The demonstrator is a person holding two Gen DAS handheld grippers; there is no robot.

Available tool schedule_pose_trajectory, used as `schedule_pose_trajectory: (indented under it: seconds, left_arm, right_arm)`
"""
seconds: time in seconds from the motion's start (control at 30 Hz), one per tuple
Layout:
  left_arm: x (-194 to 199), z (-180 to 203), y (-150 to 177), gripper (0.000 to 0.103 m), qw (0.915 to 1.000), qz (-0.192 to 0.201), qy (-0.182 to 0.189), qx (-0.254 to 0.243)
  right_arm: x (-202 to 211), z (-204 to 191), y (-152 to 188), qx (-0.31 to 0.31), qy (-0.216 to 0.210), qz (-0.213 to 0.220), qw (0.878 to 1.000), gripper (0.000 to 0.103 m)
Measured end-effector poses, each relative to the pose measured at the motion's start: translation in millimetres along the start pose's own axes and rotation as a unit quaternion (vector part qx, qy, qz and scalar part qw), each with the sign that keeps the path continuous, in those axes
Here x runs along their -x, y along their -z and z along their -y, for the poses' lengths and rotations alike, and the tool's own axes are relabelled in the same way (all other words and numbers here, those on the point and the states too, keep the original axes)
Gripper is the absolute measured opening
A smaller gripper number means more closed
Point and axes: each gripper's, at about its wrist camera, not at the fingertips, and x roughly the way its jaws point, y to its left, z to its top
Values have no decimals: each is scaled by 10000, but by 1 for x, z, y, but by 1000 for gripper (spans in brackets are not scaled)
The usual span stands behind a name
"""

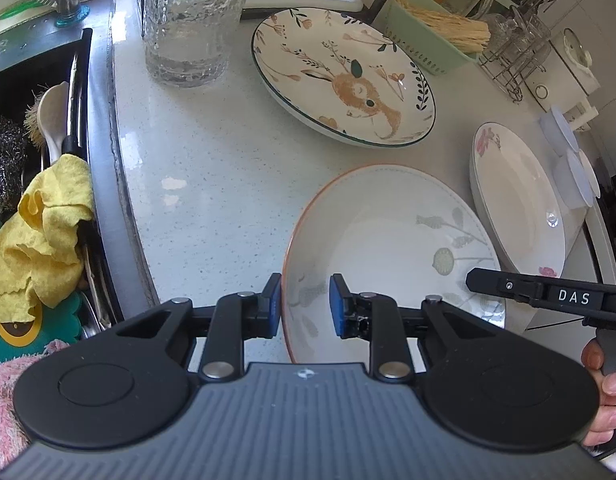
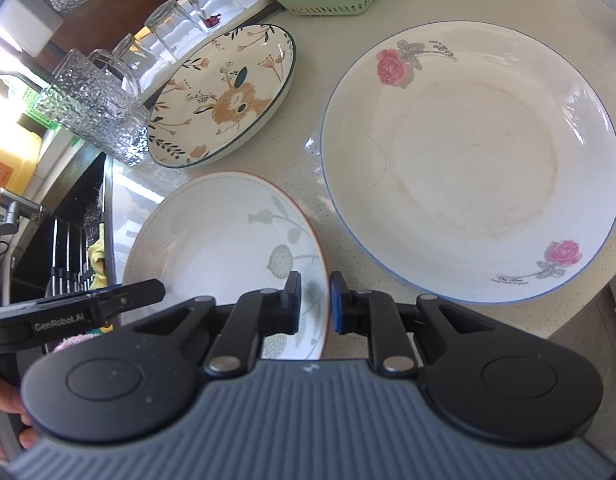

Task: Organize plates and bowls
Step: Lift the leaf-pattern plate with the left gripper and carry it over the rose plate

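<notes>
Both grippers pinch the same orange-rimmed plate (image 1: 387, 240) on the pale counter (image 1: 212, 184): the left gripper (image 1: 306, 304) has its blue pads on the plate's left rim, the right gripper (image 2: 315, 303) clamps the right rim. Just beyond sit the rabbit plate (image 1: 343, 76) and the rose plate (image 2: 471, 160), each apart from it

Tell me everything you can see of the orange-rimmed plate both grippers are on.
The orange-rimmed plate is a shallow, glossy white dish, ceramic by its look, with a thin orange edge, a faint stitched line inside the rim and grey-green leaf and seed-head prints. It is empty. The left hand-held gripper pinches its left rim and the right hand-held gripper its right rim. It sits over the speckled countertop, between the deer plate and the rose plate, touching neither.
</notes>
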Motion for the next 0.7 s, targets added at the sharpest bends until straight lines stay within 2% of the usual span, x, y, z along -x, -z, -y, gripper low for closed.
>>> schedule_pose_trajectory:
  seconds: [0.17,0.47,0.7]
  left_arm:
    - [1,0,-1,29,9999,-94,33,13]
    - [21,8,-10,29,9998,94,190,63]
    - [41,27,-19,29,9995,89,279,148]
  right_arm:
    - [2,3,-1,-121,-109,-53,9999,19]
    - [19,6,-3,-231,-262,97,9993,19]
    - [48,12,-14,-347,-357,203,9986,19]
